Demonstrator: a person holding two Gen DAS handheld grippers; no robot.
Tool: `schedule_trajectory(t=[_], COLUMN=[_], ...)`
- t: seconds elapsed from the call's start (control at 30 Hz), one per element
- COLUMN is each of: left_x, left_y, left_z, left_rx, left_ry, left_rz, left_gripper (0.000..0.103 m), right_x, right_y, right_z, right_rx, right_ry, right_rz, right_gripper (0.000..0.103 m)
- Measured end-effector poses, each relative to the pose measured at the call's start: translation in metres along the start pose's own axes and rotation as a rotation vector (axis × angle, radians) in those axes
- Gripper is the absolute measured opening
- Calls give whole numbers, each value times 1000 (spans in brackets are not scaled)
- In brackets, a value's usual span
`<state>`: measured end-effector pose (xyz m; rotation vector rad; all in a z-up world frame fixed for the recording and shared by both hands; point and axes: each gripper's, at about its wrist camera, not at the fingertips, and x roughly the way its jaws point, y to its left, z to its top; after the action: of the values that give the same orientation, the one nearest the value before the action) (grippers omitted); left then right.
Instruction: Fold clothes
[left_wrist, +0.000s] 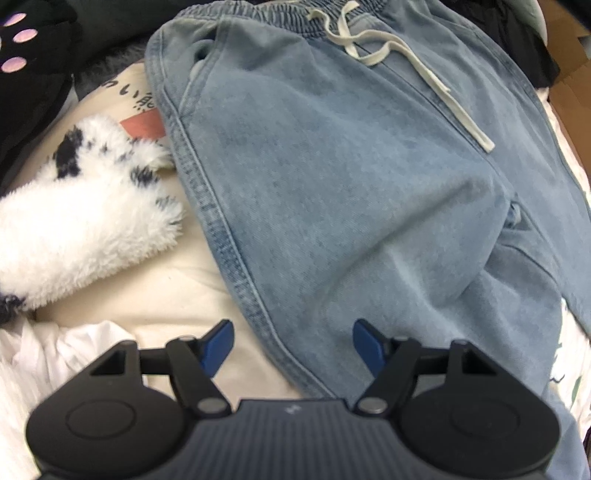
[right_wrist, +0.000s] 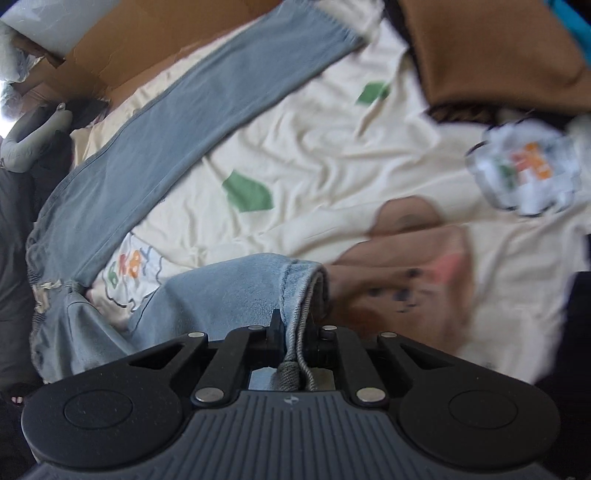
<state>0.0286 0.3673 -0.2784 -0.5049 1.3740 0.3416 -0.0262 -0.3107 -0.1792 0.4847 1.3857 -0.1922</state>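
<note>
Jeans (left_wrist: 332, 177), light blue denim, elastic waist with a cream drawstring (left_wrist: 399, 70): they are lying spread on a cream printed sheet (right_wrist: 332, 147), which I am taking as my landmark. In the left wrist view the waistband is sitting at the far end of the sheet, and the legs are running back toward my left tool (left_wrist: 293, 341).

Left tool: I am holding it wide, blue pads apart, nothing between them, pointing down just above the near part of one leg at its stitched side seam.

Right tool (right_wrist: 295, 328): I am clamping it tight on the hem of one jeans leg (right_wrist: 236, 295); the folded cuff is bunching up between the two fingers, and the denim is hanging from them above the sheet. The other leg (right_wrist: 177, 122) is lying flat and straight across the sheet's far side.

Other entries, placed by the sheet:
- White fluffy item with dark patches (left_wrist: 85, 206), resting on the sheet's left part, beside the jeans' hip.
- Brown cloth (right_wrist: 491, 48), at the sheet's far right corner.
- Cardboard (right_wrist: 122, 40), beyond the sheet's far edge.
- Crumpled clear wrapper with orange print (right_wrist: 524, 173), on the sheet's right edge.
</note>
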Motion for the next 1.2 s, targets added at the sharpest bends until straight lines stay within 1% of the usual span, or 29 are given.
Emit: schedule_trajectory(t=[0.1, 0.23, 0.33, 0.4, 0.43, 0.47, 0.5, 0.53, 0.57, 0.6, 0.63, 0.77, 0.87, 1.0, 1.2], left_x=[0, 1, 4, 5, 5, 6, 6, 6, 6, 6, 6, 4, 4, 4, 6], left_y=[1, 0, 2, 4, 5, 6, 7, 7, 8, 8, 9, 12, 11, 11, 4], left_z=[-3, -9, -13, -15, -15, -15, -16, -16, -16, -16, -17, -14, -16, -18, -14], left_rx=[-12, -22, -40, -61, -70, -79, -84, -86, -88, -90, -89, -94, -75, -56, -20], left_ry=[2, -4, 11, 17, 19, 20, 18, 17, 17, 16, 11, 14, 11, 9, 9], left_rz=[-19, -43, -54, -67, -79, -92, -106, -112, -117, -123, -116, -95, -74, -48, 9], left_gripper=[73, 71, 66, 60, 53, 48, 46, 40, 30, 24, 10, 5, 5, 5, 5], right_x=[-31, -64, -77, -79, -80, -80, -78, -77, -75, -73, -72, -63, -58, -55, -61], right_y=[-10, -16, -23, -26, -28, -29, -29, -29, -29, -29, -30, -35, -35, -36, -26], right_z=[-4, -15, -24, -31, -34, -38, -42, -47, -51, -55, -60, -76, -87, -98, -103], right_rx=[39, 41, 67, 82, 89, 95, 99, 102, 101, 96, 97, 98, 81, 83, 50], right_ry=[-51, -96, -102, -95, -90, -84, -75, -65, -52, -39, -28, 20, 44, 61, 73], right_rz=[-31, -75, -95, -113, -123, -134, -144, -155, -169, -184, -196, -240, -263, -255, -272], right_gripper=[6, 6, 6, 6, 6, 6, 6, 6, 6, 6, 6, 6, 7, 8, 8])
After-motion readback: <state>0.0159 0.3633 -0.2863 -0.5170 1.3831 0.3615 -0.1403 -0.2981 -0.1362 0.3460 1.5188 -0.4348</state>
